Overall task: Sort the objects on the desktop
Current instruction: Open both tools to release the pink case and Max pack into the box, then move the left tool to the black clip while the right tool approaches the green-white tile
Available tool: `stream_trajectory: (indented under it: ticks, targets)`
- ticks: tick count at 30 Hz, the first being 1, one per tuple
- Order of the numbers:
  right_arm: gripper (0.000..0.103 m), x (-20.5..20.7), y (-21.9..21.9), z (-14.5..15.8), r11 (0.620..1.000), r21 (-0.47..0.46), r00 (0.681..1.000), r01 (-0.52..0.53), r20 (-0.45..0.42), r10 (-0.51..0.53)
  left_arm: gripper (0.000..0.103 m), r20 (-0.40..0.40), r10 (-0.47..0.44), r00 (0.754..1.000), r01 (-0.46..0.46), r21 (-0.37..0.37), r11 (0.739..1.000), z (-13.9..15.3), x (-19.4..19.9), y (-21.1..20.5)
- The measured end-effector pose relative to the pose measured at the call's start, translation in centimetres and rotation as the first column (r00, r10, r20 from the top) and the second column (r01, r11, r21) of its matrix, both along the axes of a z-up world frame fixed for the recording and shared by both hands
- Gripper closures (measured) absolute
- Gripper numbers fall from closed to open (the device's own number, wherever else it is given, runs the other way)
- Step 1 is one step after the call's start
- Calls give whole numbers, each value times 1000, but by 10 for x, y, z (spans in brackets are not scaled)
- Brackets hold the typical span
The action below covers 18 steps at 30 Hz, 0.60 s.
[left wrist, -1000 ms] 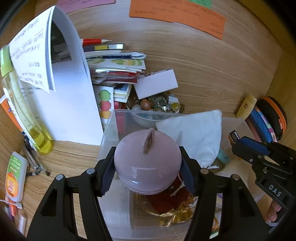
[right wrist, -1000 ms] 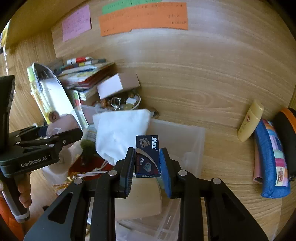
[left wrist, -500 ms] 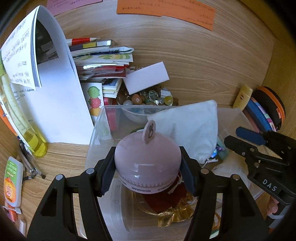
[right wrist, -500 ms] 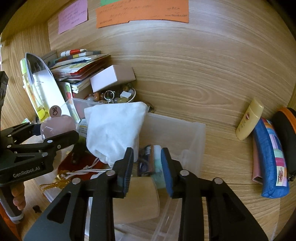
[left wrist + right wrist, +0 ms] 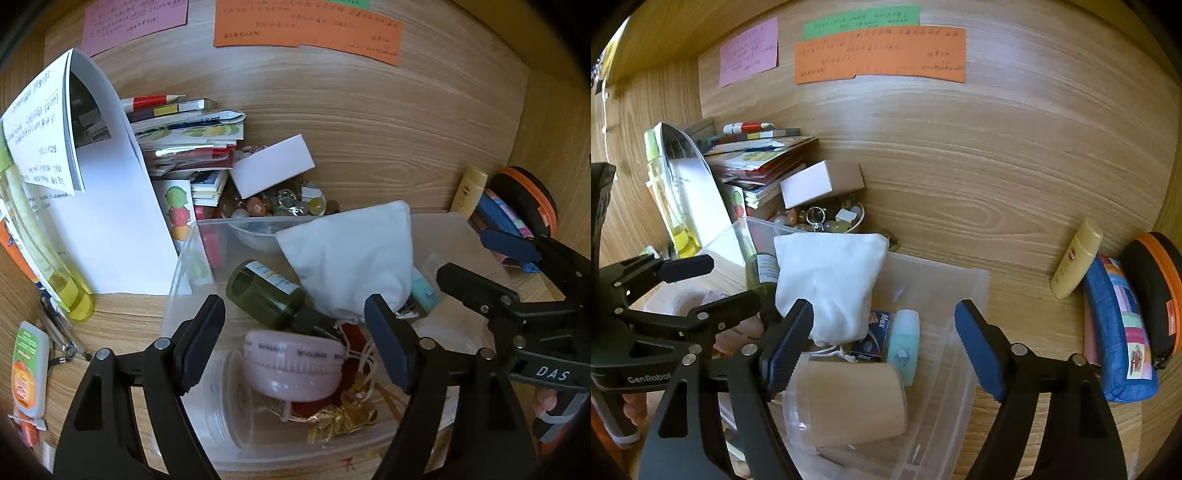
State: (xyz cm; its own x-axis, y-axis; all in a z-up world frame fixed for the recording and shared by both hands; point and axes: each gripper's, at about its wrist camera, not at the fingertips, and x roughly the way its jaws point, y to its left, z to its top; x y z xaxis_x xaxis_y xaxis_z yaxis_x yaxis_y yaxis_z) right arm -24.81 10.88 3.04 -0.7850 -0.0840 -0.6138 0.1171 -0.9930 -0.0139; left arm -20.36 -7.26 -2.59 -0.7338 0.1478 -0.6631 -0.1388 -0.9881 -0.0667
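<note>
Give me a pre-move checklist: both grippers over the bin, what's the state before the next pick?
1. Left hand-held gripper empty, jaws just opened: ok.
2. Right hand-held gripper empty, jaws just opened: ok.
3. Pink jar inside the bin, clear of the pads: ok.
4. Max box in the bin beside the teal bottle: ok.
5. Jar settled and stable: cannot tell, it looks blurred.
6. Yellow tube on the desk, unobstructed for a next pick: ok.
</note>
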Motion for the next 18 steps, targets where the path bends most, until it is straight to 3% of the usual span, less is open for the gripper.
stream_trajectory:
  ticks: [7, 11, 18]
  targets:
    - [16, 6, 3, 8, 999, -34, 1000, -8, -23, 7, 21, -42, 11, 999, -11, 12, 1000, 18, 17, 1]
    - [16, 8, 4, 10, 999, -45, 1000, -11, -29, 10, 10, -83, 24, 996, -26, -23, 999, 25, 35, 4]
    - [16, 19, -4, 20, 993, -65, 995, -94, -40, 92, 9, -94, 56, 994, -61, -46, 997, 27, 70, -11]
